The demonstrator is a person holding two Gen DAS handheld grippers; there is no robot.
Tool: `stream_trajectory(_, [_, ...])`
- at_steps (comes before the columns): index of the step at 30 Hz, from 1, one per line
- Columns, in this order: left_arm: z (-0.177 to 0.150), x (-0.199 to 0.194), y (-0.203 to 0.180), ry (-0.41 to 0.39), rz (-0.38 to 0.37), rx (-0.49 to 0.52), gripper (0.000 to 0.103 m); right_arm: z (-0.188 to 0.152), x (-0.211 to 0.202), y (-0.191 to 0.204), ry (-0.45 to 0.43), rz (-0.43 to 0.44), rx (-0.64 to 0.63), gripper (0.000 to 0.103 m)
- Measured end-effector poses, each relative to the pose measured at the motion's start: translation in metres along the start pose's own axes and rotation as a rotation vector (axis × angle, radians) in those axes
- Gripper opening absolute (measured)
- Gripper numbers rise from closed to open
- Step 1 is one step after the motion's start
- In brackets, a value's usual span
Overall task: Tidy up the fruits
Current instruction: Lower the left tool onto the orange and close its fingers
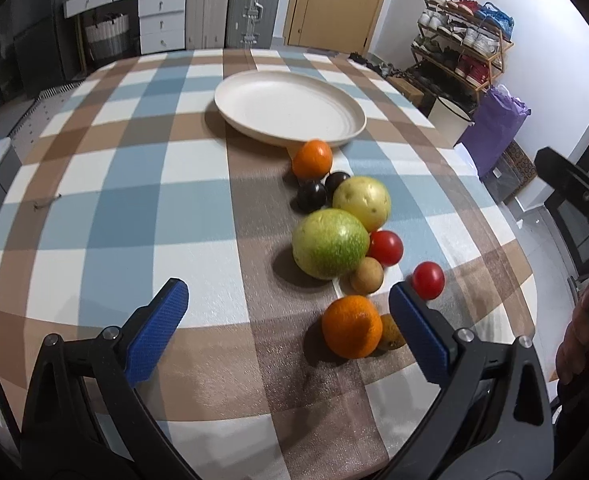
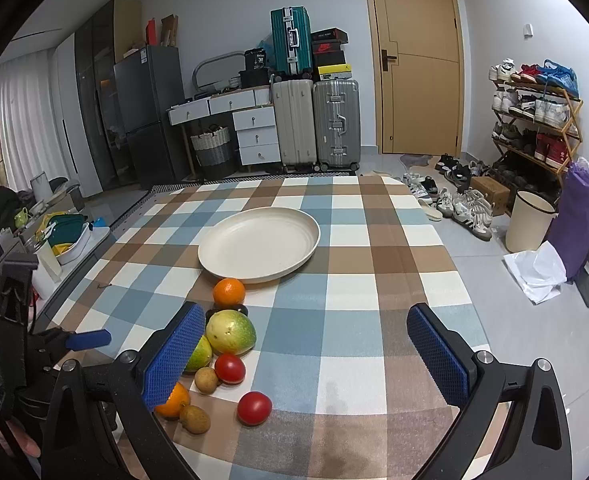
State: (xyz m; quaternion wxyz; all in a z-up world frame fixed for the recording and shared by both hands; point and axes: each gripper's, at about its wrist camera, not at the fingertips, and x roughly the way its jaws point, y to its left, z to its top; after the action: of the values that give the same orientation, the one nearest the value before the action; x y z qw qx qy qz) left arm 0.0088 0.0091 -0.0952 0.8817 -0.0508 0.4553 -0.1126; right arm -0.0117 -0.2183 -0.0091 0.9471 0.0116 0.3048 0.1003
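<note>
a loose line of fruit is left on the checked blue, brown and white tablecloth (image 1: 142,208), just short of the empty round cream plate (image 1: 254,92), presumably its destination. the nearest round orange (image 1: 350,327) lies between the spread blue pads of the left gripper (image 1: 288,330), held released for a grasp. the right gripper (image 2: 306,356) is likewise held released, empty, beside a small red tomato (image 2: 254,408).

Suitcases (image 2: 316,124), shoe rack (image 2: 534,120), door (image 2: 418,60).
</note>
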Motion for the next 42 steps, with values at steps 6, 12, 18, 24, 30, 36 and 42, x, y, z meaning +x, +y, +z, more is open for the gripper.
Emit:
stream_trajectory(6, [-0.004, 0.013, -0.004, 0.043, -0.011, -0.001, 0.096, -0.001, 0.001, -0.001, 0.004, 0.000, 0.002, 0.103])
stream_trajectory(12, [-0.005, 0.019, -0.006, 0.060, -0.040, 0.001, 0.092, -0.004, 0.002, -0.004, 0.007, -0.002, 0.007, 0.103])
stream_trajectory(18, [-0.007, 0.023, -0.007, 0.090, -0.097, -0.011, 0.086, -0.004, 0.002, -0.005, 0.007, -0.001, 0.007, 0.103])
stream_trajectory(24, [-0.009, 0.026, -0.010, 0.101, -0.137, -0.014, 0.079, -0.004, 0.002, -0.004, 0.006, -0.002, 0.006, 0.103])
stream_trajectory(30, [-0.011, 0.030, -0.013, 0.131, -0.212, -0.018, 0.060, -0.006, 0.004, -0.006, 0.008, -0.001, 0.007, 0.103])
stream_trajectory(36, [-0.011, 0.028, -0.017, 0.122, -0.285, -0.003, 0.036, -0.011, 0.007, -0.010, 0.022, 0.030, 0.019, 0.103])
stream_trajectory(42, [-0.013, 0.027, -0.014, 0.118, -0.301, -0.010, 0.035, -0.015, 0.013, -0.011, 0.052, 0.071, 0.043, 0.103])
